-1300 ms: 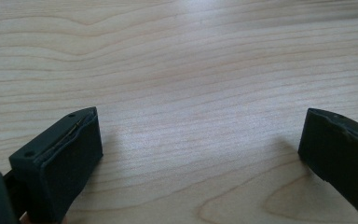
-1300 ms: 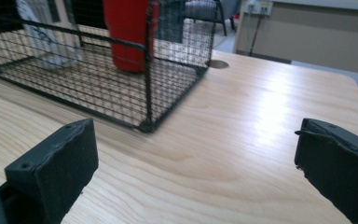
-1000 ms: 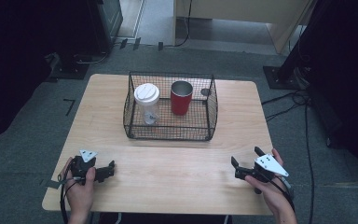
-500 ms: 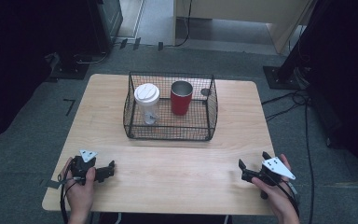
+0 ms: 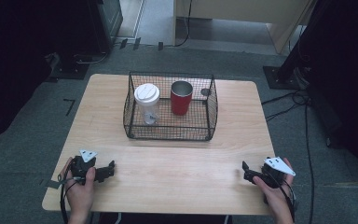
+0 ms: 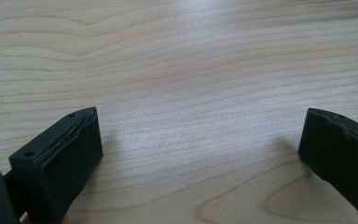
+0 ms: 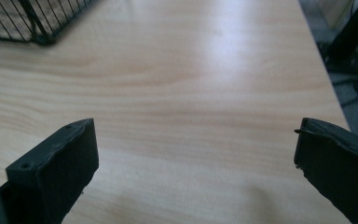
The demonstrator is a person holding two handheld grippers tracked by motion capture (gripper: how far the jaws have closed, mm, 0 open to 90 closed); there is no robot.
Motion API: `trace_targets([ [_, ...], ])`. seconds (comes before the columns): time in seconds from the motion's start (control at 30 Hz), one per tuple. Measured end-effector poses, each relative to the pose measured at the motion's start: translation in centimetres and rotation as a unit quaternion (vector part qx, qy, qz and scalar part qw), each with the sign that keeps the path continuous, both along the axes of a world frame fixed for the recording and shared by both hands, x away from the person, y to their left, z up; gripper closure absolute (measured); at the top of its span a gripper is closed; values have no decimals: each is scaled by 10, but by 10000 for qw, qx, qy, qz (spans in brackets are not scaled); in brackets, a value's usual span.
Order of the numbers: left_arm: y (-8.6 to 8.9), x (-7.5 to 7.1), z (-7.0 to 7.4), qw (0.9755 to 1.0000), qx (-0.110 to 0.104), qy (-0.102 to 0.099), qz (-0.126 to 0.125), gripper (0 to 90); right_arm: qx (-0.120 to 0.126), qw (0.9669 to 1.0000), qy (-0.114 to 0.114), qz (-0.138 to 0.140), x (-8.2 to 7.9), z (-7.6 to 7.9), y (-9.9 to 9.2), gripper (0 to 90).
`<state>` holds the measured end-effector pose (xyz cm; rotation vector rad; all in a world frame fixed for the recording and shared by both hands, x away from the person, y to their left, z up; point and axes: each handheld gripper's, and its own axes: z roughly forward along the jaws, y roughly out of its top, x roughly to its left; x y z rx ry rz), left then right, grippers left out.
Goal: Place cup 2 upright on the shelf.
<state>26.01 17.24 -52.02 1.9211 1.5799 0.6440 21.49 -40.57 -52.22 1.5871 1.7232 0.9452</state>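
Left gripper (image 6: 200, 154): jaws spread wide, nothing between them, bare wood beneath; in the high view it (image 5: 103, 170) rests low on the table's (image 5: 177, 177) near left corner, pointing inward. Right gripper (image 7: 196, 158): jaws equally wide apart and empty, facing across the boards toward a corner of the wire basket (image 7: 32, 23); from above it (image 5: 246, 171) sits at the near right corner.

The basket (image 5: 168, 135) stands at the middle of the table toward the far edge, well apart from both grippers. Inside it, upright and side by side without touching: a clear cup with a white lid (image 5: 147, 101) on the left, a red cup (image 5: 181, 97) on the right.

Assessment: the work appears to be at a rest or starting position, with no cup yet approached. The next move likely calls for raising one gripper over the basket wall and descending on a cup from above, clear of the wire.
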Motion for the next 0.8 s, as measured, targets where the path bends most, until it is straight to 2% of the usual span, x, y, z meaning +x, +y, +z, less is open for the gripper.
trace_targets([
  [0.07, 0, 0, 0, 10000, 0, -1, 0, 2, -44, 9996, 278, -30, 2, -1, 0, 0],
  [0.2, 0, 0, 0, 10000, 0, 0, 0, 2, -190, 9974, 664, -208, 7, -4, 1, 0],
  [0.27, 0, 0, 0, 10000, 1, 0, -1, 2, -267, 9962, 807, -211, 8, -5, 2, 0],
  [0.33, 0, 0, 0, 10000, 7, -2, -4, 2, -242, 9962, 823, -175, 8, -5, 2, 0],
  [0.4, 0, 0, 0, 10000, 5, -3, -5, 2, -99, 9958, 887, -188, 9, -5, -1, 0],
  [0.8, 0, 0, 0, 10000, 4, 2, -5, 2, -115, 9958, 887, -181, 9, -5, 0, 0],
])
